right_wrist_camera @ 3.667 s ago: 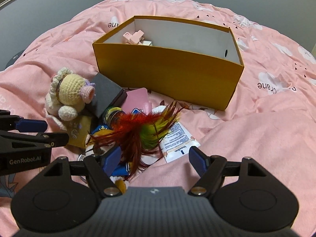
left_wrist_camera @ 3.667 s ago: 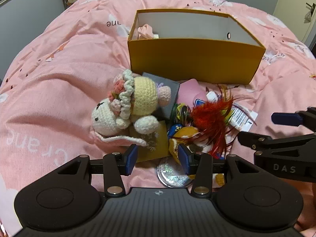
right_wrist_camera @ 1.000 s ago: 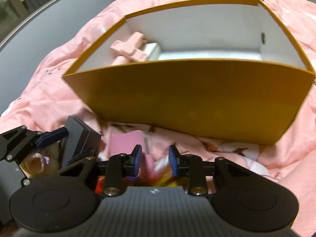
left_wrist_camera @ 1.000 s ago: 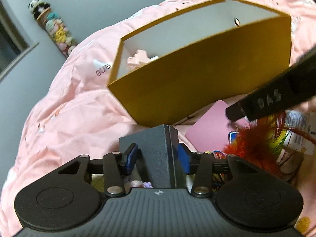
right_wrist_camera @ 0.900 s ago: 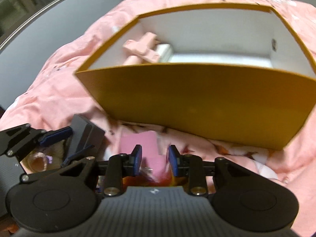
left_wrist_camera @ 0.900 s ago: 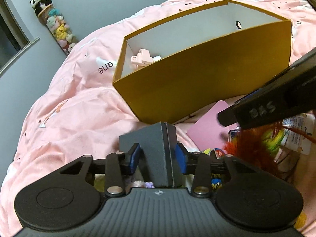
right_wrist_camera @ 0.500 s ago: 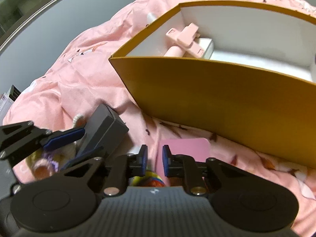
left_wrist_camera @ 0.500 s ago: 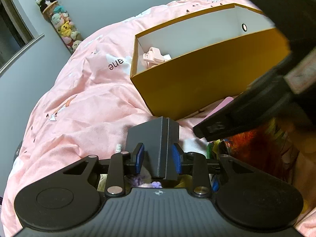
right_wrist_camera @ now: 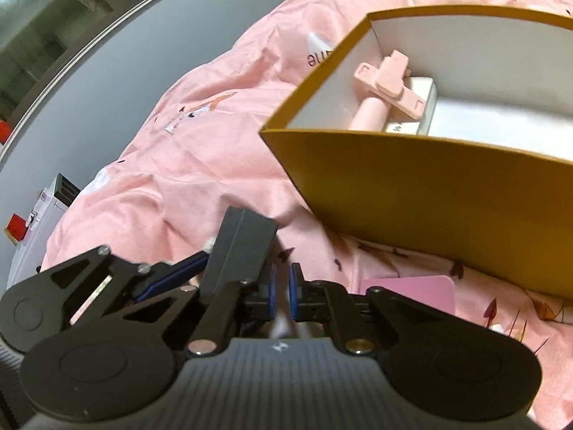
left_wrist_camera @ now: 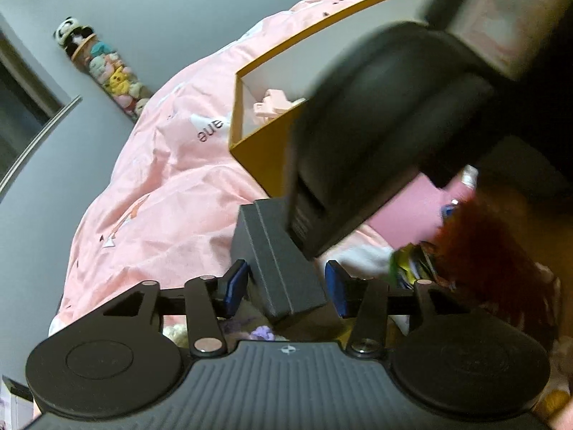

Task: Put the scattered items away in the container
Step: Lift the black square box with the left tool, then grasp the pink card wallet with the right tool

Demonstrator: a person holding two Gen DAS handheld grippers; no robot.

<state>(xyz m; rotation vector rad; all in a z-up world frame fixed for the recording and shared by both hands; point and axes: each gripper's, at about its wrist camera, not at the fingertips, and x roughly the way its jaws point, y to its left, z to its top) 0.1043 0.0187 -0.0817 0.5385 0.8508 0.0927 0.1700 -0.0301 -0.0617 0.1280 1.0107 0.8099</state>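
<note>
Early going: only a pink clip (right_wrist_camera: pixel 388 86) and white box (right_wrist_camera: pixel 419 107) lie inside the yellow box (right_wrist_camera: pixel 429 193). Left gripper (left_wrist_camera: pixel 286 288) just loosened around the dark case (left_wrist_camera: pixel 279 268) beside it; right gripper (right_wrist_camera: pixel 282 295) has been clenching, nearly shut, holding nothing.

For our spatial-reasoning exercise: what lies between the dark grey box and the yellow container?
Only bare pink bedsheet, seen in the right wrist view; the dark grey box and yellow container stand apart.

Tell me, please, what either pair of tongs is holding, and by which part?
Nothing firmly: the dark grey box stands between the left tongs, which have just been opening; the right tongs have just been closing, empty.
</note>
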